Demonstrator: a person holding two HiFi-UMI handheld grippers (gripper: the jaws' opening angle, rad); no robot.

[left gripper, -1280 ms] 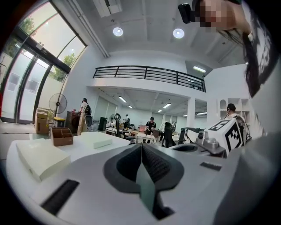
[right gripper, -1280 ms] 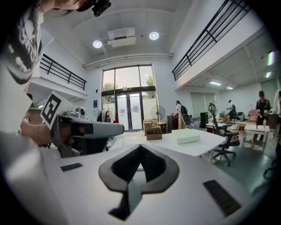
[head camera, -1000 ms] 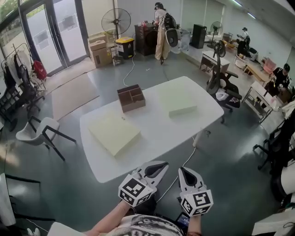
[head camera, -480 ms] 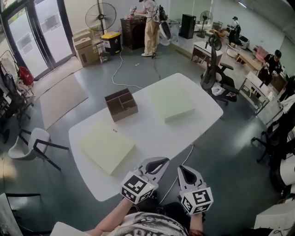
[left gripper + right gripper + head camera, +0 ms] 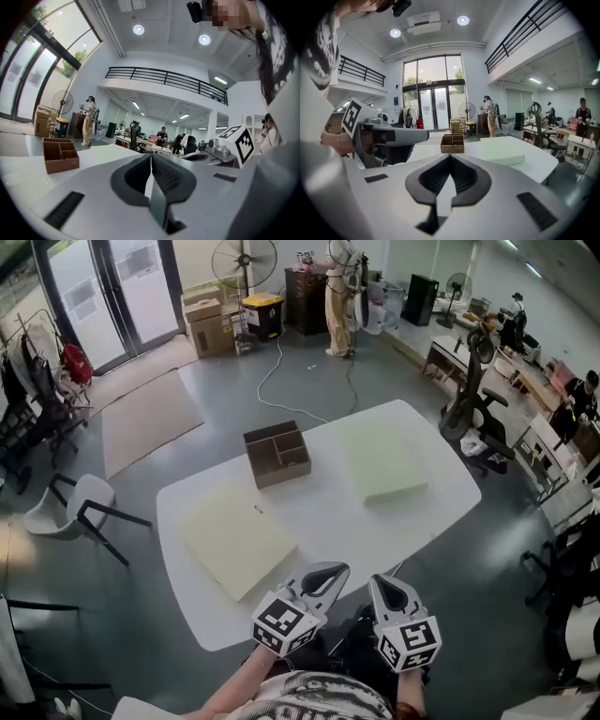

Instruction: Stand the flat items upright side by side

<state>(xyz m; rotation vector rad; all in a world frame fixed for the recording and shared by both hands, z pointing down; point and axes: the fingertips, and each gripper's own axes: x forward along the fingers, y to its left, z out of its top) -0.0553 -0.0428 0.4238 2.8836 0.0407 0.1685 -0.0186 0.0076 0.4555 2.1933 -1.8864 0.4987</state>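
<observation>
Two pale green flat slabs lie on the white table [image 5: 328, 512]: one [image 5: 236, 535] at the near left, the other [image 5: 382, 457] at the far right, also seen as the slab [image 5: 502, 152] in the right gripper view. A brown divided box [image 5: 277, 454] stands between them toward the far side; it shows as the box [image 5: 60, 154] and the box [image 5: 452, 143] in the gripper views. My left gripper [image 5: 335, 570] and right gripper [image 5: 377, 581] hover side by side at the table's near edge, both shut and empty, tips short of the slabs.
A white chair [image 5: 75, 512] stands left of the table and an office chair [image 5: 473, 395] at its far right. A cable [image 5: 272, 371] runs over the floor beyond. A person [image 5: 339, 292], cardboard boxes [image 5: 211, 320] and a fan [image 5: 242, 259] are at the far wall.
The head view has shifted, so the table sits a little differently in frame. Both grippers stay shut at the near edge, barely moved.
</observation>
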